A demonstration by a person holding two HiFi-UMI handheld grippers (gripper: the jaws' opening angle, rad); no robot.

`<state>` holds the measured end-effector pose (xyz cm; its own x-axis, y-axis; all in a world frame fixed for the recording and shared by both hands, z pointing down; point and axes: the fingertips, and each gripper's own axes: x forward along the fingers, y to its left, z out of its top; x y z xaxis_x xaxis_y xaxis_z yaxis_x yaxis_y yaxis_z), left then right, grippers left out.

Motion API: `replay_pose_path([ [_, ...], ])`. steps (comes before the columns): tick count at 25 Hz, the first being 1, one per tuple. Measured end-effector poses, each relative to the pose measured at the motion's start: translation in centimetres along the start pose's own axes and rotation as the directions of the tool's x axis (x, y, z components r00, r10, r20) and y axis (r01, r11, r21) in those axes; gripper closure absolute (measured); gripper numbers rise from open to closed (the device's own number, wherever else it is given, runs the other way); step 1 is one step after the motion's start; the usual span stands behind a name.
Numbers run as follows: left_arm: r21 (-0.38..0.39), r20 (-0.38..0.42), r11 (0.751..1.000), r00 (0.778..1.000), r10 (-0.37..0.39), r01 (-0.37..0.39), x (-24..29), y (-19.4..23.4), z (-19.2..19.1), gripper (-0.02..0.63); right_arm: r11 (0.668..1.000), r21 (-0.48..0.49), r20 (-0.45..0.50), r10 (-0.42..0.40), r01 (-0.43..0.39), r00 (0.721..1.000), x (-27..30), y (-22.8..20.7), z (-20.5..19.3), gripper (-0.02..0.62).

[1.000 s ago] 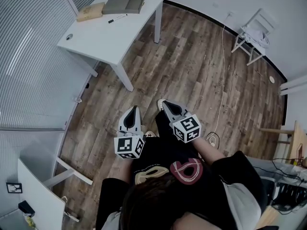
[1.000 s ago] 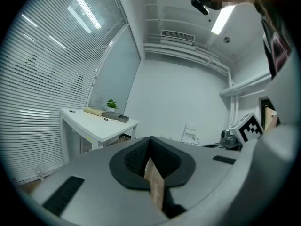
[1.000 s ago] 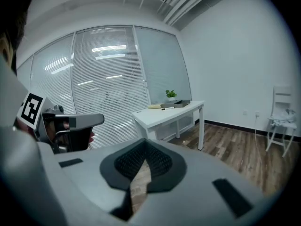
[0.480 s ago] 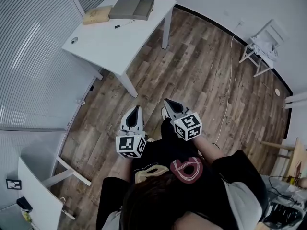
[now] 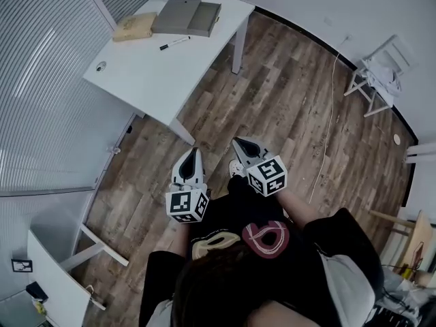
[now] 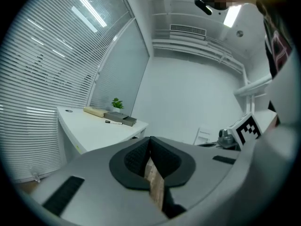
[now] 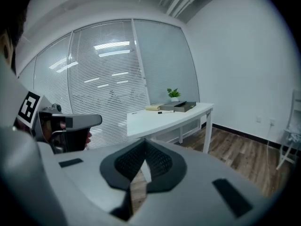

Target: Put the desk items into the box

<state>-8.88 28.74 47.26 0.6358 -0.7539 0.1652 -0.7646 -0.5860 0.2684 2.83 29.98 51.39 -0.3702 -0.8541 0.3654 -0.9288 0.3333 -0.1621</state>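
Wood-floored office, white desk (image 5: 150, 73) upper left with grey box (image 5: 185, 17), pen (image 5: 175, 43), tan pad (image 5: 135, 26), we hold left gripper (image 5: 191, 154) and right gripper (image 5: 238, 144) centre frame, both closed, empty.

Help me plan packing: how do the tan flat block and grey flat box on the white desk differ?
The grey flat box is bigger and darker than the tan flat block. The block lies nearer the window blinds than the box. Both lie flat on the white desk.
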Motion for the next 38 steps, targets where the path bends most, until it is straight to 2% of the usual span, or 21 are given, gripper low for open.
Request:
replay_pose_path([
  [3, -0.017, 0.000, 1.000, 1.000, 0.024, -0.024, 2.1, 0.3, 0.3, 0.589, 1.000, 0.003, -0.007, 0.018, -0.018, 1.000, 1.1, -1.9, 0.7, 0.584],
  [7, -0.092, 0.031, 0.995, 0.999, 0.044, -0.041, 4.7, 0.1, 1.4, 0.589, 0.998, 0.013, 0.020, 0.066, -0.066, 0.998, 2.3, -3.9, 2.5, 0.584],
  [16, -0.079, 0.041, 0.993, 0.995, 0.088, -0.084, 10.4, -1.5, 2.1, 0.589, 0.992, 0.013, 0.027, 0.122, -0.123, 0.992, 4.5, -8.9, 4.5, 0.584],
  [19, -0.080, 0.032, 0.993, 0.995, 0.092, -0.089, 11.6, -2.2, 1.5, 0.589, 0.988, 0.054, 0.031, 0.144, -0.146, 0.989, 4.6, -10.5, 4.2, 0.584],
  [27, -0.072, 0.006, 0.993, 0.996, 0.092, -0.091, 13.4, -2.8, 1.0, 0.589, 0.988, 0.107, 0.026, 0.109, -0.111, 0.994, 4.7, -13.5, 4.1, 0.584],
  [34, -0.081, 0.003, 0.992, 0.995, 0.098, -0.098, 15.2, -1.1, 1.4, 0.589, 0.988, 0.117, 0.012, 0.103, -0.104, 0.995, 6.4, -14.2, 4.1, 0.584],
  [38, -0.053, 0.001, 0.994, 0.996, 0.093, -0.092, 17.2, 0.8, 2.5, 0.589, 0.989, 0.120, 0.012, 0.084, -0.085, 0.996, 8.1, -15.2, 5.3, 0.584],
])
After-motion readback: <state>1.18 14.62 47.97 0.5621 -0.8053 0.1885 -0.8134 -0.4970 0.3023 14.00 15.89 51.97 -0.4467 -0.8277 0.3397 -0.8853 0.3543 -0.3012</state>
